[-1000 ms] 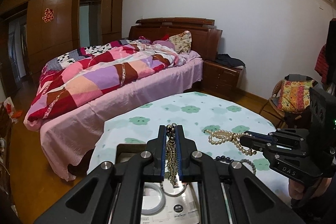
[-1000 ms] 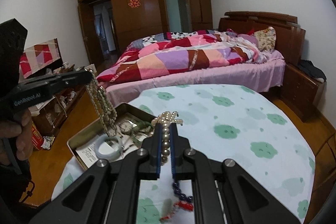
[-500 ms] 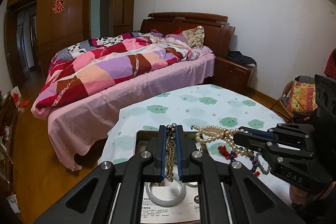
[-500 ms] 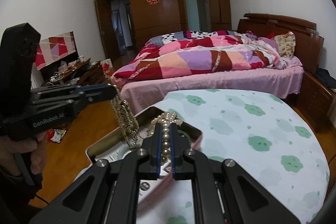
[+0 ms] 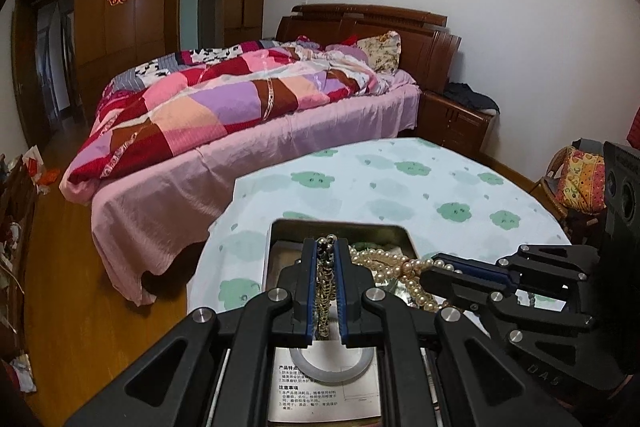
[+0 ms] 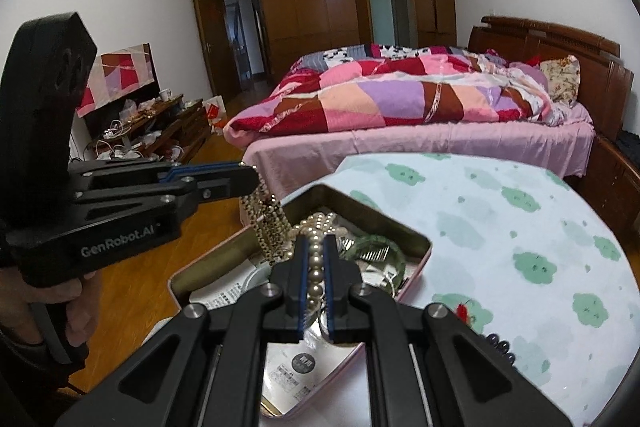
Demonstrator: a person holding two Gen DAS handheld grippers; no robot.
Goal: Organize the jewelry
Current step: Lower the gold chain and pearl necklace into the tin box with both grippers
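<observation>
Necklaces (image 5: 326,275) between jaws, seemingly above tin (image 5: 402,231)

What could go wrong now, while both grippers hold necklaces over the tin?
1. The gold chain in the left gripper hangs beside the pearls in the right gripper; they may tangle if dropped together.
2. The chain hangs near the rim of the tin, so part may fall outside.
3. The tin already holds a bangle and a green piece; strands may snag there.
</observation>
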